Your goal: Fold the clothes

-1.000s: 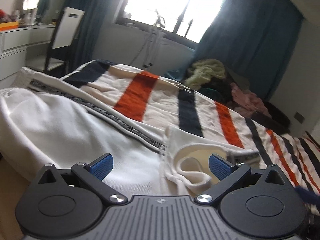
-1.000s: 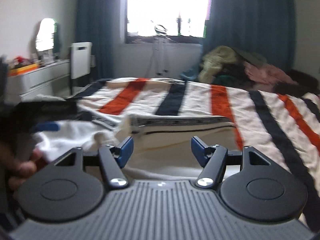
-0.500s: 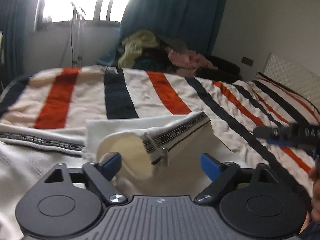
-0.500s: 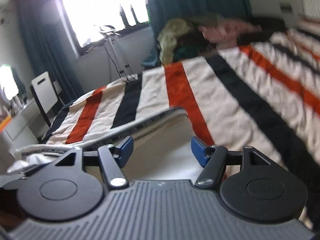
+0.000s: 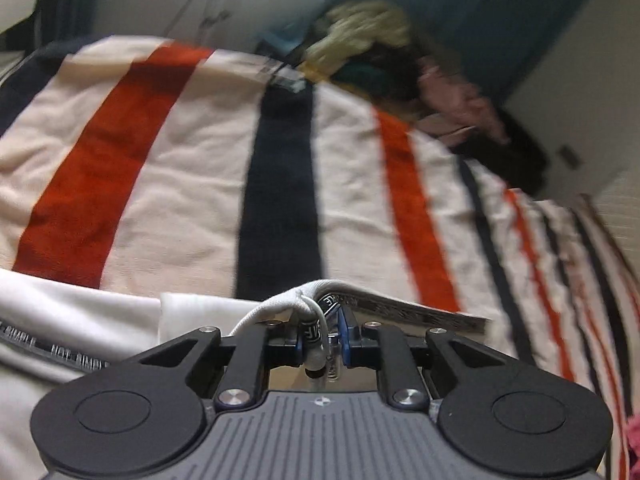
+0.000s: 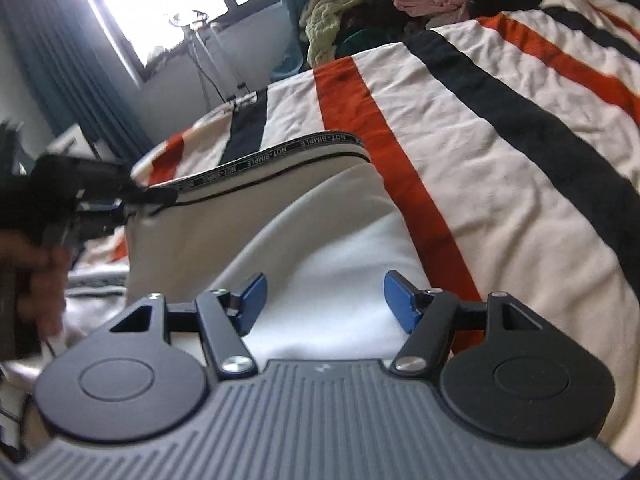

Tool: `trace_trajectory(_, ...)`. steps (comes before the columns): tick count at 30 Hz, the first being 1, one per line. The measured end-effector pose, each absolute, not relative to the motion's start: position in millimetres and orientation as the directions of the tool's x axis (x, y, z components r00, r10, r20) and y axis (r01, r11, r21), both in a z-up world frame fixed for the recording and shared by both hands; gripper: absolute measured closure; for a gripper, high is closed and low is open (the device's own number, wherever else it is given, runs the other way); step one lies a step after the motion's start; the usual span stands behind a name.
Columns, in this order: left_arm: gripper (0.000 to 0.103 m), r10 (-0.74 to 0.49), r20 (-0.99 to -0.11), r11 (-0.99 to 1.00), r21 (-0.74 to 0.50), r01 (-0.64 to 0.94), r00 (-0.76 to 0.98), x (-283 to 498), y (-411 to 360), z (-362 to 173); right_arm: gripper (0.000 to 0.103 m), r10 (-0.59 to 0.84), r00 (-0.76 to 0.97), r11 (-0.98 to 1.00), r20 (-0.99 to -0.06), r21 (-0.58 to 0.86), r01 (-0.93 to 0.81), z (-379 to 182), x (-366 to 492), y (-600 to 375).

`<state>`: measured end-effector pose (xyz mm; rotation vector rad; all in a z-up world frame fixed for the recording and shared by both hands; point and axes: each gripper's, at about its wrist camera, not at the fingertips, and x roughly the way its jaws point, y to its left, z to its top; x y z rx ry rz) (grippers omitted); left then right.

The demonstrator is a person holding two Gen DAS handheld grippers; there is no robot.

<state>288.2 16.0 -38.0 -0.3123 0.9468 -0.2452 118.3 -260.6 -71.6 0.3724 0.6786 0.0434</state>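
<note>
A white garment (image 6: 320, 240) with a black lettered waistband (image 6: 280, 152) lies on the striped bed. In the left wrist view my left gripper (image 5: 320, 340) has its jaws closing on the waistband's end (image 5: 400, 308). The white drawstring (image 5: 316, 344) sits pinched between the blue pads. The right wrist view shows that same left gripper (image 6: 120, 200) at the far left, holding the waistband's end up off the bed. My right gripper (image 6: 324, 300) hangs open just above the white cloth, nothing between its fingers.
The bed blanket (image 6: 480, 120) carries orange and dark stripes on cream. A pile of loose clothes (image 6: 340, 8) sits at its far end. A stand (image 6: 204, 48) is under the bright window, with dark blue curtains beside it. A hand (image 6: 36, 280) grips the left tool.
My left gripper swung right along the garment and closed from wide open onto the waistband end. My right gripper rolled and sank toward the white cloth, staying open.
</note>
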Motion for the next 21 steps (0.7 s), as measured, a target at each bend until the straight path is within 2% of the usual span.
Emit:
trace_trajectory(4,0.086,-0.311,-0.791,0.941,-0.335,0.051,0.527,309,13,-71,0.035,0.114,0.783,0.969,-0.612,0.242,0.048,-81,127,-245)
trace_trajectory(7,0.083,-0.334,-0.777,0.931,-0.361,0.057,0.534,307,18,-74,0.035,0.102,0.778,0.978,-0.620,0.207,0.036,-87,130,-241)
trace_trajectory(8,0.072,-0.347,-0.774,0.926,-0.373,0.061,0.531,303,21,-71,0.035,0.103,0.779,0.978,-0.619,0.208,0.036,-87,131,-241)
trace_trajectory(9,0.053,-0.359,-0.772,0.921,-0.384,0.065,0.524,299,23,-68,0.035,0.105,0.780,0.976,-0.617,0.215,0.039,-86,132,-242)
trace_trajectory(11,0.037,-0.375,-0.762,0.914,-0.400,0.073,0.528,284,28,-58,0.035,0.110,0.781,0.973,-0.615,0.228,0.043,-86,132,-244)
trace_trajectory(12,0.034,-0.378,-0.754,0.912,-0.404,0.075,0.537,272,32,-53,0.035,0.110,0.781,0.972,-0.615,0.231,0.044,-85,131,-244)
trace_trajectory(15,0.031,-0.376,-0.726,0.910,-0.408,0.080,0.576,231,44,-38,0.037,0.107,0.781,0.972,-0.615,0.231,0.048,-83,128,-246)
trace_trajectory(21,0.031,-0.383,-0.681,0.900,-0.428,0.085,0.625,144,72,-32,0.037,0.096,0.783,0.967,-0.614,0.245,0.074,-76,116,-249)
